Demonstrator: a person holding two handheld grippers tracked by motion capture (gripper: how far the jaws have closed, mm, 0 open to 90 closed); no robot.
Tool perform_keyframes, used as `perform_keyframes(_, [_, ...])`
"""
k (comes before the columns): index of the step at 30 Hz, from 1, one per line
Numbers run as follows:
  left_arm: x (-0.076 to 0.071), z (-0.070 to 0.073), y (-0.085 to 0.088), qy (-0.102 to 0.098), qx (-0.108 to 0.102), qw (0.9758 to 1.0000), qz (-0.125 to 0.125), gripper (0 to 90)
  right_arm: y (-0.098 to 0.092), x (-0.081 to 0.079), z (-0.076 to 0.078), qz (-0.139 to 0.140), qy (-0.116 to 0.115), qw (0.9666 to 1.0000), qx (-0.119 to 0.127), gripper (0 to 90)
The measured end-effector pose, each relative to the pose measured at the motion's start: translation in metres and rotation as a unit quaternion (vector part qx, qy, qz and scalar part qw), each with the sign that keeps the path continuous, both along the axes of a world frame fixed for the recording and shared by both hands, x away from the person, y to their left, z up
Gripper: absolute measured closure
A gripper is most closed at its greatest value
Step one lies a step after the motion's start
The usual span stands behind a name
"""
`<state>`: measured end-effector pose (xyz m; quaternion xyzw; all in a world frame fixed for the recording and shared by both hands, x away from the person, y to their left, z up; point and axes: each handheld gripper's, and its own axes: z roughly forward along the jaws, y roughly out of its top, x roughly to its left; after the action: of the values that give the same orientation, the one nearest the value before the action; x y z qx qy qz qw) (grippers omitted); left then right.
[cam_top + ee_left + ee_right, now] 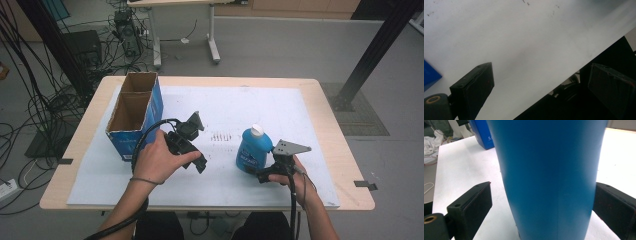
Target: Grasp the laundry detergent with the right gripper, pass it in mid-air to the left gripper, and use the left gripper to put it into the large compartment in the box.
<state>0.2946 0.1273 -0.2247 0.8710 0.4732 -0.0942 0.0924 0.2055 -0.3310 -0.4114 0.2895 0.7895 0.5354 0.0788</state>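
Fingers of the right gripper [541, 205] are spread wide, one on each side of the blue bottle [549, 177]. The bottle stands between them. The finger on one side looks like it is right up against the bottle, and the other finger [471, 207] has a small gap, so the bottle is not squeezed. From the high view, the blue bottle [253, 150] stands upright on the white sheet [300, 115] that covers the table [90, 125], near the front and a bit to the right. It has a white cap [257, 130] on top. The right gripper [265, 175] sits just beside the bottle, low down near its bottom, held by the right hand [298, 181]. The left gripper [192, 150] is held by the left hand [159, 161] over the middle of the sheet, well apart from the bottle. Its fingers [474, 87] are open wide too, with nothing between them but the white sheet [524, 45]. A brown and blue box [135, 115] with an open top stands at the left side of the table.
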Motion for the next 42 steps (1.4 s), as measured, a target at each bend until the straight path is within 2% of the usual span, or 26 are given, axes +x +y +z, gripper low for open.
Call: perform_keyframes(42, [0.0001,-0.0032,0.0006,0.004,-0.003,1.0000,0.001,6.9,0.0024,-0.0006,-0.0043,-0.008,-0.001,0.9999,0.009,6.2])
